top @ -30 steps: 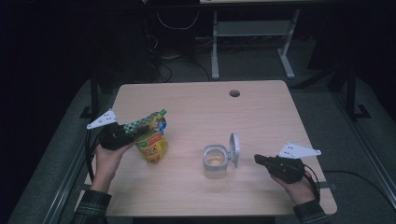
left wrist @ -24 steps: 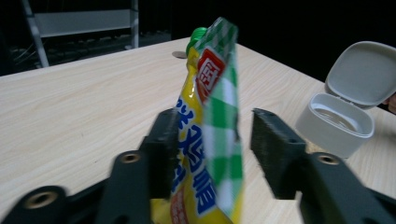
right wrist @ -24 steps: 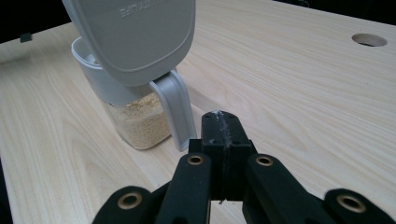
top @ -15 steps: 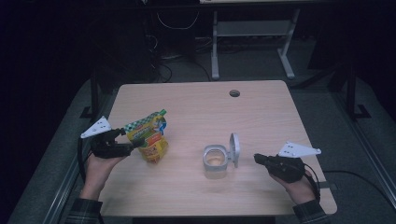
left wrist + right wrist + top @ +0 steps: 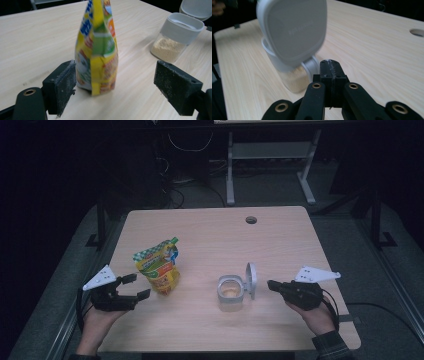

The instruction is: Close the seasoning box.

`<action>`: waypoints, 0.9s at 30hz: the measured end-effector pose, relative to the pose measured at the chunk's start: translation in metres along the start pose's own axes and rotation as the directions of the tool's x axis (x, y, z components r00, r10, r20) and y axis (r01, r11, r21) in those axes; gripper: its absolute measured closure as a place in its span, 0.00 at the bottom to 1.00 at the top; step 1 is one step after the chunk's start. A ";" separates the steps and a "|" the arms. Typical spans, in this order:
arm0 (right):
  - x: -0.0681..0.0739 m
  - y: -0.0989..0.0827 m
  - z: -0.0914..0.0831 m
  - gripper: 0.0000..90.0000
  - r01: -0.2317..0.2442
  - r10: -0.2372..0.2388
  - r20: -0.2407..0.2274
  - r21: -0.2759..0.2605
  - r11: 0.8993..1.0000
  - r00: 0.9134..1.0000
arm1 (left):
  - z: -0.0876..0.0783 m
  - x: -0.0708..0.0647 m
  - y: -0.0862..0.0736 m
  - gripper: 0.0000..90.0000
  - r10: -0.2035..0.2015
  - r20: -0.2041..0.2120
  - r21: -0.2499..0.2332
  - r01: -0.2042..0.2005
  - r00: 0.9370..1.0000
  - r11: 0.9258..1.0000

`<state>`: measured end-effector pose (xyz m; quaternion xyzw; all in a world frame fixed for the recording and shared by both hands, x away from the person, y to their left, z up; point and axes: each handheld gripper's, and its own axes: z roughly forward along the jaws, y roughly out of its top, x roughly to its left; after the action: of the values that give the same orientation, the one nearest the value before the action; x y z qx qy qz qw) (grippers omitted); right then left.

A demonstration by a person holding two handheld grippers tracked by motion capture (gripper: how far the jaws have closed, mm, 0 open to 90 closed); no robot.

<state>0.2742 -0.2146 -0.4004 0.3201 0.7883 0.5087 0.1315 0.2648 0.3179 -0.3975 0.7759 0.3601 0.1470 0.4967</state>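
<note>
A yellow and green snack pouch (image 5: 159, 267) stands upright on the wooden table (image 5: 280, 245). My left gripper (image 5: 137, 286) sits just left of it, open, its jaws having just been opening. In the left gripper view the pouch (image 5: 98, 47) stands just past the two pads (image 5: 61, 86), touching neither. A clear container (image 5: 230, 293) with pale powder has its hinged lid (image 5: 251, 279) raised. My right gripper (image 5: 270, 283) is shut and empty, its tip close to that lid. The right gripper view has the closed jaws (image 5: 330, 66) pointing at the lid (image 5: 292, 30).
A round cable hole (image 5: 251, 220) lies near the table's far edge. A metal stand (image 5: 270, 165) and cables sit on the dark floor behind the table. The left gripper view also has the container (image 5: 177, 35) to the pouch's right.
My left gripper has let go of the pouch and drawn back toward the table's left front edge. The pouch stays standing on its own. The right gripper has not moved.
</note>
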 end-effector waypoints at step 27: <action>0.021 0.040 0.034 1.00 0.039 -0.045 -0.129 -0.051 0.998 0.991 | 0.026 -0.034 -0.030 0.15 0.044 0.094 0.141 -0.057 0.995 0.988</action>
<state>0.2907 -0.1657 -0.3778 0.2663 0.7894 0.5444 0.0981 0.2435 0.2842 -0.4313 0.8244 0.3272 0.0978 0.4513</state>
